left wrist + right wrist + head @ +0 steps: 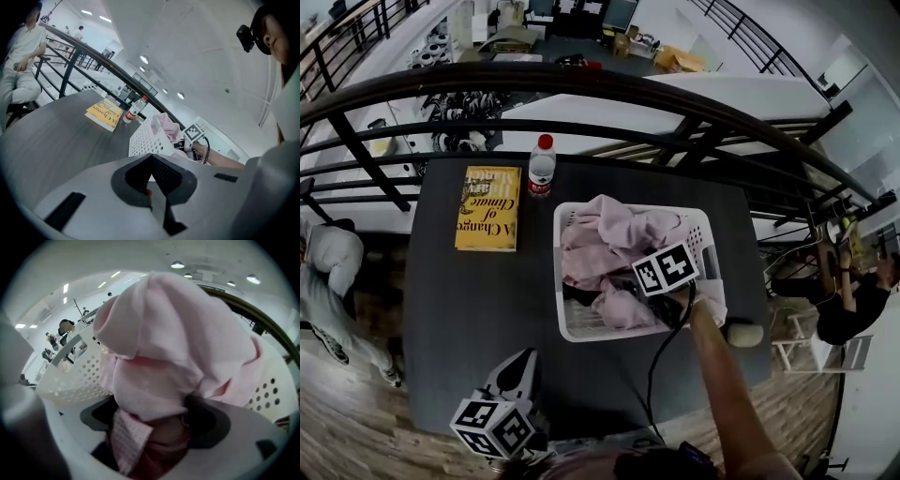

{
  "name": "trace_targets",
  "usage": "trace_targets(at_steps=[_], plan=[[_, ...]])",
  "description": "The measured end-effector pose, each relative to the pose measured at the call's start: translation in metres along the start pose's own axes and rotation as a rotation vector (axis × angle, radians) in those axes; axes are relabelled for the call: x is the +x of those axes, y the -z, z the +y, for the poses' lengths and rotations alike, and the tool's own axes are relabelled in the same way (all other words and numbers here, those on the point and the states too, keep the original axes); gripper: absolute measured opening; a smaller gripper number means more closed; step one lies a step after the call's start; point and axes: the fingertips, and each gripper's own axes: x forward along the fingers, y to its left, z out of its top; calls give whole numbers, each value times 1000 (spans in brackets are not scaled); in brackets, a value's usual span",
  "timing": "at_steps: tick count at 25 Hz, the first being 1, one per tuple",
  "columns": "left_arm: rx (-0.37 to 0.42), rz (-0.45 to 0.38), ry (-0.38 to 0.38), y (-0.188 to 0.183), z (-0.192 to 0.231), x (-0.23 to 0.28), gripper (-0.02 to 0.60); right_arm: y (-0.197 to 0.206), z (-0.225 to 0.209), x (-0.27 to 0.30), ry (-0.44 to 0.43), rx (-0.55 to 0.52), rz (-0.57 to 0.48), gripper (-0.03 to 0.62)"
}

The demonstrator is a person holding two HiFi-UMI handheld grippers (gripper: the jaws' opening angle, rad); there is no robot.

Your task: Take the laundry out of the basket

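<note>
"Pink laundry [609, 239] in the white basket [705, 236], is it?"

"Yes, a crumpled heap that fills most of the basket. The basket stands on the dark bench [441, 300], toward its right side."

"Where is the right tool [154, 427]?"

"It points steeply down into the heap at the basket's near right corner. Its jaws stand wide, and pink cloth lies bunched loosely between them."

"And the left tool [151, 180]?"

"Low over the bench's near edge, well apart from the basket. Its jaws are together with nothing between them."

"Anything else on the bench?"

"A yellow book [488, 208] lies flat to the basket's left. A red-capped bottle [542, 167] stands upright just beside the book's far corner."
</note>
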Motion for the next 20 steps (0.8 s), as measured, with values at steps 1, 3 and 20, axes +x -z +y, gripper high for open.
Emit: trace_targets(at_steps=[1, 3, 20], plan=[[-1, 1, 2, 1, 0, 1, -3, 1, 0, 5, -4, 8, 15, 437], [-4, 6, 8, 2, -1, 3, -3, 2, 1, 12, -3, 18, 41, 437], [12, -10, 12, 7, -16, -5, -3, -4, 10, -9, -49, 35, -29, 146]])
